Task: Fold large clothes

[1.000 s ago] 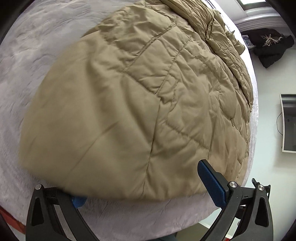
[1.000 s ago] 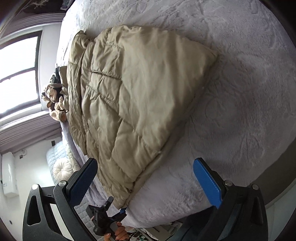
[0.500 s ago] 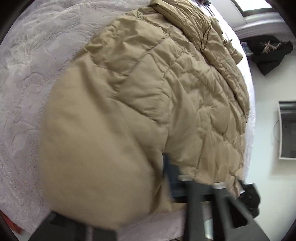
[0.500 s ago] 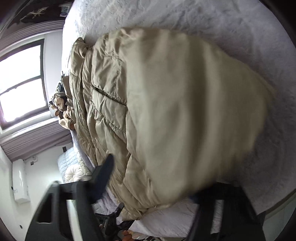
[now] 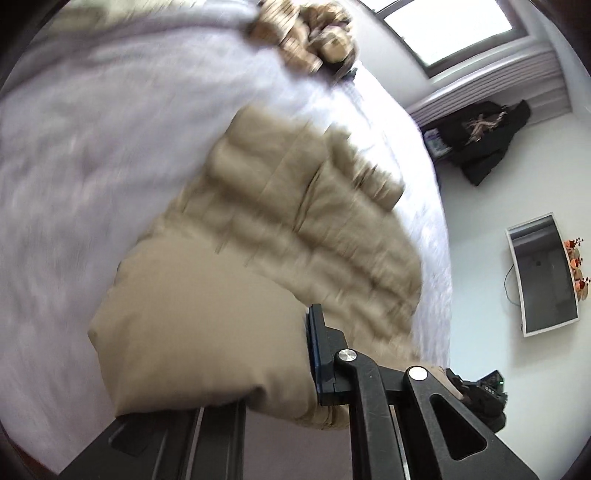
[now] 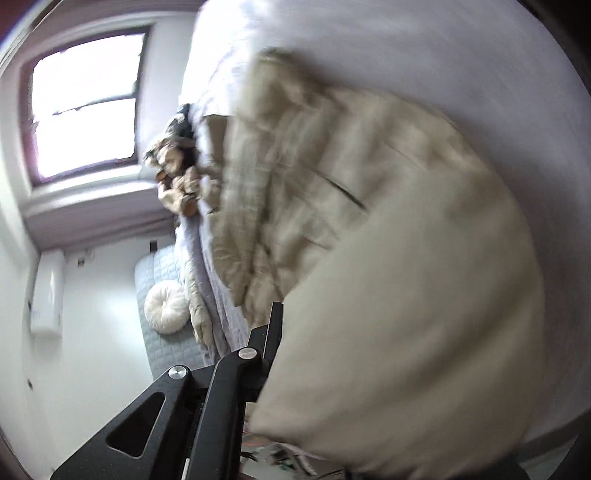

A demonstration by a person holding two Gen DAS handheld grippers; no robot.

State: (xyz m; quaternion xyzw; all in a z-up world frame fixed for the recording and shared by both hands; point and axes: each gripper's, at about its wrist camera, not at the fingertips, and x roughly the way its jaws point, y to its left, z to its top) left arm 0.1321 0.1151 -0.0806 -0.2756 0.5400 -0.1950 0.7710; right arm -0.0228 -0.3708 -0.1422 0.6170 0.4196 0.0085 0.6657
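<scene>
Where blur allows, monitor, round cushion

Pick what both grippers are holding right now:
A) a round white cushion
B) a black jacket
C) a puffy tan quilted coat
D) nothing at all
C: the left gripper and the right gripper have just closed, each pinching an edge of the puffy tan quilted coat above the pale bed cover.

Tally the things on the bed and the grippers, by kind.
Tan quilted jacket: 1
Heap of brown plush toys at the far end of the bed: 1 heap; blur hides the number of toys
Grippers, left gripper and right gripper, each shut on the jacket's hem: 2
Total: 4
</scene>
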